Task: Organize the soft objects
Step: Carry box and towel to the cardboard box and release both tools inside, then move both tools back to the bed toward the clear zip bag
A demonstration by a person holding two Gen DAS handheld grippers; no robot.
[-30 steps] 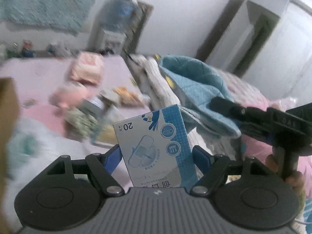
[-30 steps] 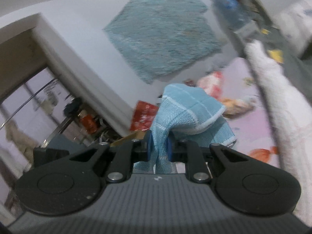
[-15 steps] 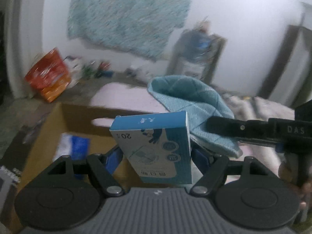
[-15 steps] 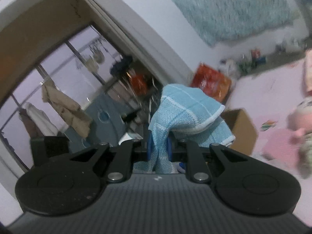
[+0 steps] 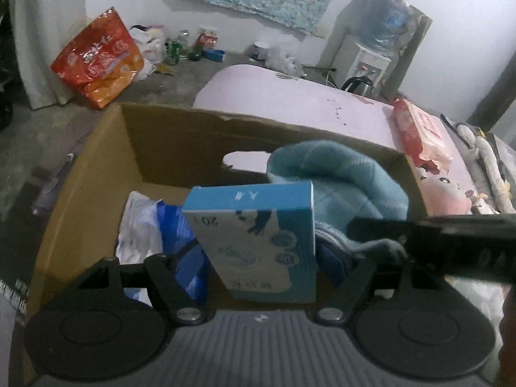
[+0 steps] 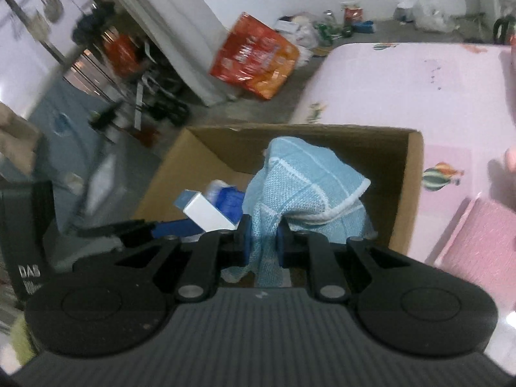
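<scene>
Since both loads are hanging right over the open cardboard box (image 5: 96, 167), I'd guess the plan is to drop them in together. The left hand-held gripper (image 5: 258, 258) has its jaws spread wide and clamped on the sides of a blue-and-white carton (image 5: 258, 242), held upright with its printed face toward the camera, so it should fall flat once let go. The right hand-held gripper (image 6: 262, 242) is pinched nearly closed on a bunched fold of the light blue towel (image 6: 306, 187), which droops down inside the box's near corner (soft stuff only needs a small pinch). A blue-and-white plastic packet (image 5: 151, 229) already lies in the box, just under the carton, so that side is a bit crowded. Biggest nuisance, I think, is the two tools themselves: the right one's body crosses close in front of the left's view, nearly touching the towel side of the carton. Outside the box there's a pink sheet (image 5: 290, 96), a pink plush toy (image 5: 445, 193), a red wipes pack (image 5: 419, 132), and an orange bag (image 5: 100, 58) on the floor, none of it blocking anything.
</scene>
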